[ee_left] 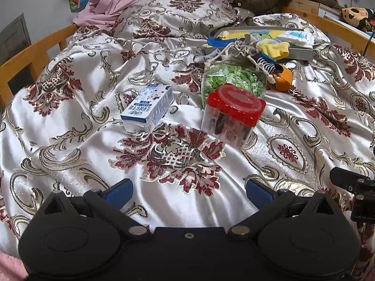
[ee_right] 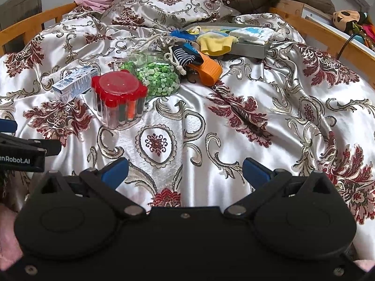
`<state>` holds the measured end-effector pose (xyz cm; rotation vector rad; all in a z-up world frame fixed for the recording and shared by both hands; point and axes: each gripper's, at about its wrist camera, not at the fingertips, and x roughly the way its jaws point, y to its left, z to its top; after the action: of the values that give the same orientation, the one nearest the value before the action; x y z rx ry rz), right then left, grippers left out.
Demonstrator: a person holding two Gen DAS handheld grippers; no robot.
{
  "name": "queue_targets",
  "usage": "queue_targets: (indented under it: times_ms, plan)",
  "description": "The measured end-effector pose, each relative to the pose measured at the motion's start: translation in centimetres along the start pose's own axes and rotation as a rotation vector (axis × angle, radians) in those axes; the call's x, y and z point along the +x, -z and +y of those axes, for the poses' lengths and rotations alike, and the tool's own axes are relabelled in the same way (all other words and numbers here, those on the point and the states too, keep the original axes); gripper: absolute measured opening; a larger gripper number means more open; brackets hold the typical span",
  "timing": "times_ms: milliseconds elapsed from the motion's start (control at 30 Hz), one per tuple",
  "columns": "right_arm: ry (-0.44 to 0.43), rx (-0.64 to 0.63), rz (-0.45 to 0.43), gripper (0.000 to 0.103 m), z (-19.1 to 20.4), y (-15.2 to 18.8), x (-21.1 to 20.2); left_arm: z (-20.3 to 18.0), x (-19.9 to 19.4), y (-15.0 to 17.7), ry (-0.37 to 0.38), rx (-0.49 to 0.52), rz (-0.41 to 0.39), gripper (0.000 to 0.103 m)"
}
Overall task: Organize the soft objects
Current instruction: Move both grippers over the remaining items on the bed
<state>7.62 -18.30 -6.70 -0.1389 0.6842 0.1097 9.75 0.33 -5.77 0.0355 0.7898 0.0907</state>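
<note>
A grey tray [ee_left: 301, 52] [ee_right: 248, 50] lies at the far side of the bed with soft cloths in it: a yellow sock [ee_left: 274, 48] [ee_right: 216, 43] hangs over its near rim and a white and blue cloth [ee_left: 296, 36] [ee_right: 252, 32] lies inside. A striped navy sock [ee_left: 266, 64] [ee_right: 185, 57] and an orange piece [ee_left: 283, 78] [ee_right: 208, 70] lie in front of the tray. My left gripper [ee_left: 188, 190] is open and empty, low over the bedspread. My right gripper [ee_right: 185, 172] is open and empty, beside it.
A red-lidded clear jar [ee_left: 230, 116] [ee_right: 118, 96], a drawstring bag of green bits [ee_left: 232, 79] [ee_right: 154, 75] and a blue and white carton [ee_left: 148, 110] [ee_right: 75, 84] lie mid-bed. Wooden bed rails [ee_left: 30, 56] [ee_right: 328, 35] run along both sides. A pillow [ee_left: 178, 14] lies at the head.
</note>
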Motion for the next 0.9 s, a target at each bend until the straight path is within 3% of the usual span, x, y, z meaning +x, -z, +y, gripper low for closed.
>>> queue_targets:
  times_ms: [900]
  plan:
    - [0.026, 0.065, -0.197, 0.102, -1.0, -1.6, -0.3, 0.5, -0.5, -2.9, -0.029, -0.014, -0.204, 0.102]
